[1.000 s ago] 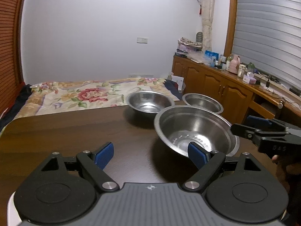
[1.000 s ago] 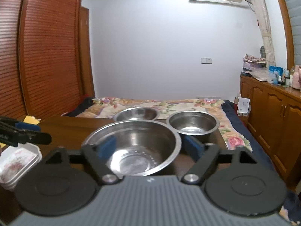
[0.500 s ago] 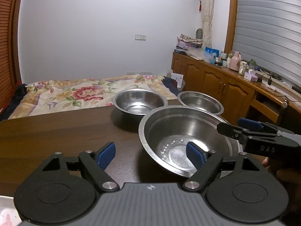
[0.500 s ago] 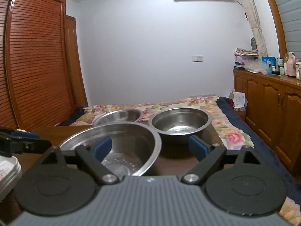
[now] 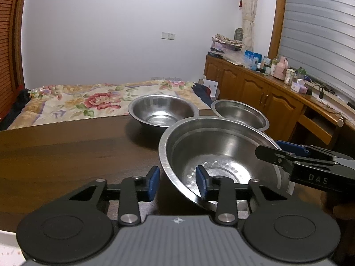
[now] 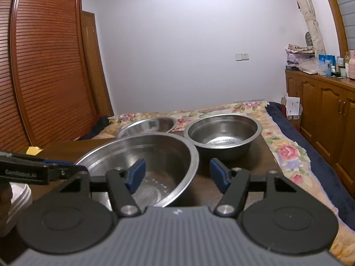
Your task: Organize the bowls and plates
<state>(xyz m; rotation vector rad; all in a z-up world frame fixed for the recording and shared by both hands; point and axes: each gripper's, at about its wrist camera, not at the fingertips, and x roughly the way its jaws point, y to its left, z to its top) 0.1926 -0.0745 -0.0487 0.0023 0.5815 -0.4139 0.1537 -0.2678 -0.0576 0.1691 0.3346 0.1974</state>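
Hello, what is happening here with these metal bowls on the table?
A person works two hand-held grippers around the big steel bowl on the dark wooden table. The left gripper and the right gripper each straddle the bowl's rim on opposite sides, and their jaws have just been closing, but the pads do not press yet. Two smaller steel bowls wait behind it.
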